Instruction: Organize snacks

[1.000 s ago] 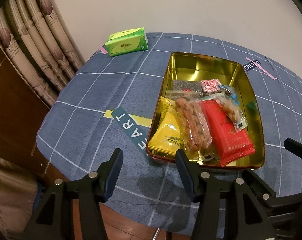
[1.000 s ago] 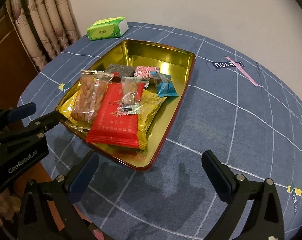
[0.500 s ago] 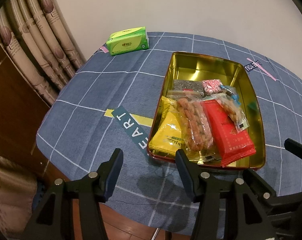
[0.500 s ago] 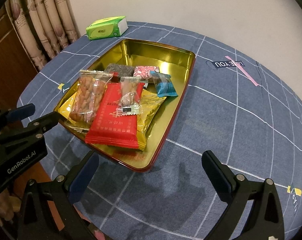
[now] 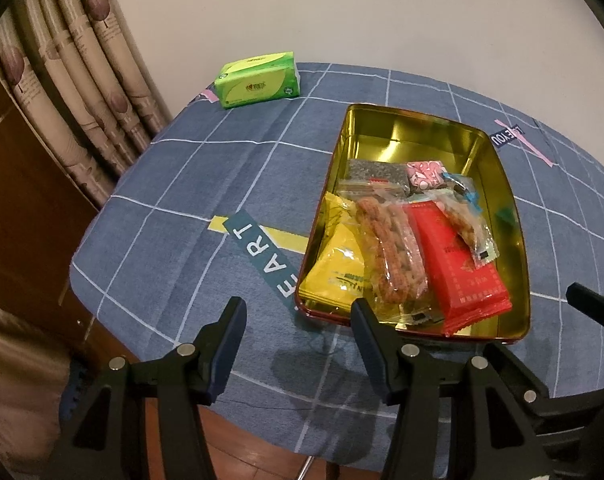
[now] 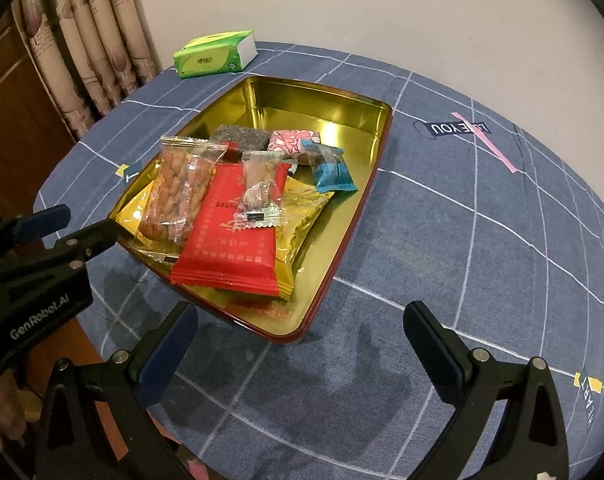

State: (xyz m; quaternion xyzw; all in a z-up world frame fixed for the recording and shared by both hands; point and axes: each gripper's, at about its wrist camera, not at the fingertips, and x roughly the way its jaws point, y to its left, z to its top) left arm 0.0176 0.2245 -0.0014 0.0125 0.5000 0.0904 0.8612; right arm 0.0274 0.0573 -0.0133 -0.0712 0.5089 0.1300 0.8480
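Gold tin (image 6: 354, 120) heaped with snack packets (image 6: 230, 236) — red, yellow, clear — sits just ahead of both tongs; left gripper (image 5: 298, 324) narrowly parted, right gripper (image 6: 298, 336) wide, both empty. Green pack (image 6: 214, 54) beyond, probably tissues.

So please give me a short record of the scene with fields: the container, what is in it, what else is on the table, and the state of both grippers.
container: gold tin tray, on the blue checked tablecloth
contents: red packet on top of yellow packet; clear bag of twisted snacks; small clear candy; blue candy; pink candy; dark block
outside tray: green tissue pack
left gripper: open, holding nothing
right gripper: open, holding nothing
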